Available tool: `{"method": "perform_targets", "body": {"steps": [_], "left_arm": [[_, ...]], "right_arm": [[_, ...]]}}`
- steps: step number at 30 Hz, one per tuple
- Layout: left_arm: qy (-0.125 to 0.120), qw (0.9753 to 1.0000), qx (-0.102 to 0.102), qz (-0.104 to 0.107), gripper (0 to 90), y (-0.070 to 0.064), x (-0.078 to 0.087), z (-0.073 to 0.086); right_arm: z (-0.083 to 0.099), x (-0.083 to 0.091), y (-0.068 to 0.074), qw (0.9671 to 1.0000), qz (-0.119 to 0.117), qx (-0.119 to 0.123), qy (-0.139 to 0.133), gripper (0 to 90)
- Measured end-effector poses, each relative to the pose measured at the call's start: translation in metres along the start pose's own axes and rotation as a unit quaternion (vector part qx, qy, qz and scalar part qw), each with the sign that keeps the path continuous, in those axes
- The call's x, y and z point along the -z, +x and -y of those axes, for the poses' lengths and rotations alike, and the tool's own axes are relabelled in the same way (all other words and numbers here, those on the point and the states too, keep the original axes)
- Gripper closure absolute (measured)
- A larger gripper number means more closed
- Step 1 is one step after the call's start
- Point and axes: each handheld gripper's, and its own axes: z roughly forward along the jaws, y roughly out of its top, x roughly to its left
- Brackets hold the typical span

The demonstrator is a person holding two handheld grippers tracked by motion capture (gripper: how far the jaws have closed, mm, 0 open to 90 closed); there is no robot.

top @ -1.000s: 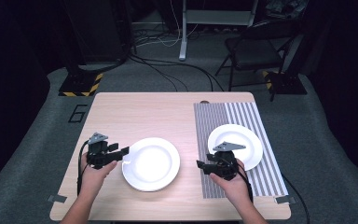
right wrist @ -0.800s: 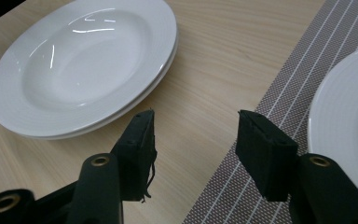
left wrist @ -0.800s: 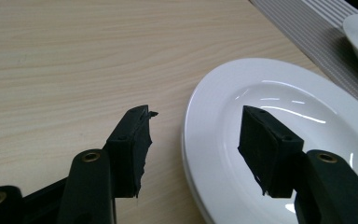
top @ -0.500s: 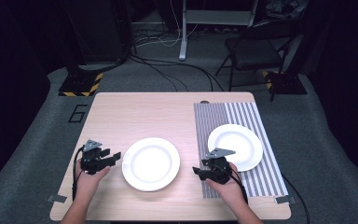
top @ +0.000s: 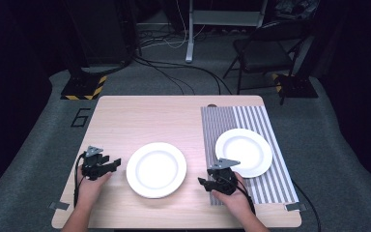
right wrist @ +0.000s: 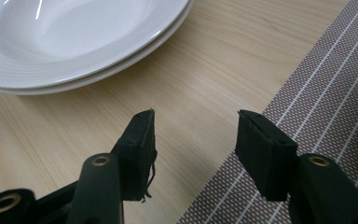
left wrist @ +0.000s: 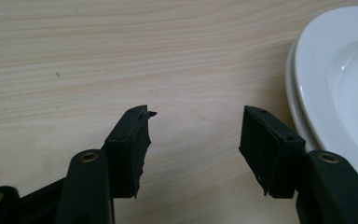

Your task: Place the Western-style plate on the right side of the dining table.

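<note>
2 stacked plates (top: 156, 169) sit mid-counter (top: 149, 116) between both grippers; left gripper (top: 115, 164) lies just beside the left rim, nearer than right gripper (top: 202, 183); both gape wide, empty.

Both grippers are black: the left gripper (top: 107, 165) and right gripper (top: 206, 183) each carry a grey three-cornered plate and trail a black cable. Up close, the blocky jaw pads sit on arms with brass-coloured rivets. The person's forearms are bare, without sleeves.
</note>
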Motion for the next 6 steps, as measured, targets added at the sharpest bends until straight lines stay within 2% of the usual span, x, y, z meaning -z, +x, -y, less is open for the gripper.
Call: {"method": "perform_targets", "body": {"steps": [3, 6], "left_arm": [[0.003, 1.0000, 0.002, -0.004, 40.8, 0.0016, -0.0035, 0.0010], [0.002, 0.9999, -0.005, -0.012, 39.7, 0.0024, -0.0057, 0.0017]], "right_arm": [[0.0014, -0.0008, 0.0009, 1.0000, 0.001, 0.003, -0.002, 46.1], [0.0036, -0.0026, 0.0010, 1.0000, 0.005, 0.004, -0.006, 45.0]]}}
